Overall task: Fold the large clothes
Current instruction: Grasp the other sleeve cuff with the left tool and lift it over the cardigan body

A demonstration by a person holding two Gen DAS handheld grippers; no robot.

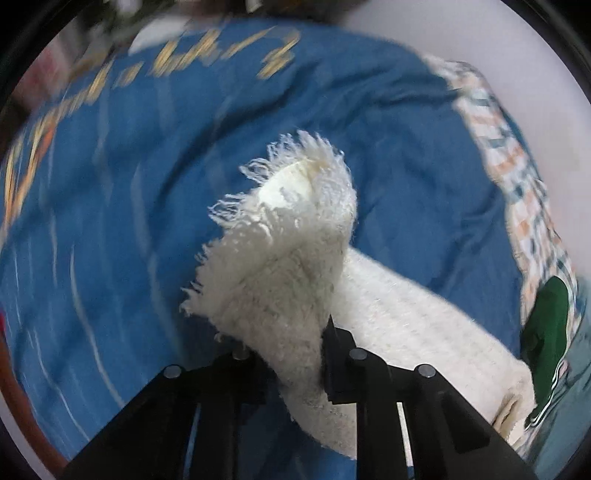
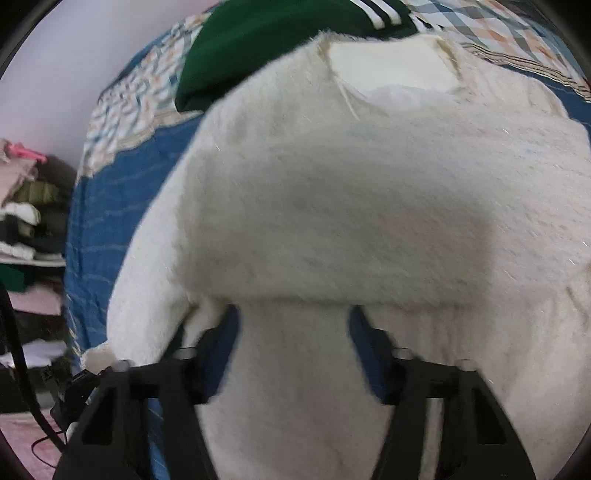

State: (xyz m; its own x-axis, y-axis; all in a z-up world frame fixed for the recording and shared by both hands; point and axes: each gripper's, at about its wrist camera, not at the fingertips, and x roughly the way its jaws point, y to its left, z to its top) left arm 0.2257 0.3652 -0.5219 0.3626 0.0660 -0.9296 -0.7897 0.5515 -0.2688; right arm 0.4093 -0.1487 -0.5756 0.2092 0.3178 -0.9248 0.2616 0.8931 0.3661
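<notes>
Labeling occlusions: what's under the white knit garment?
Under the white knit garment lies the blue bedspread; a green garment sits behind it. Whatever lies directly beneath its bulk is covered.

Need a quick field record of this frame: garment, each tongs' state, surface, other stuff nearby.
garment: cream fringed knit, partly lifted
left tongs: shut on the knit's fringed end
right tongs: open, knit lying between and over the fingers
surface: blue bedspread with a checked border
nearby: green striped garment beyond the knit; stacked clothes on shelves at left
image quality: motion blur
</notes>
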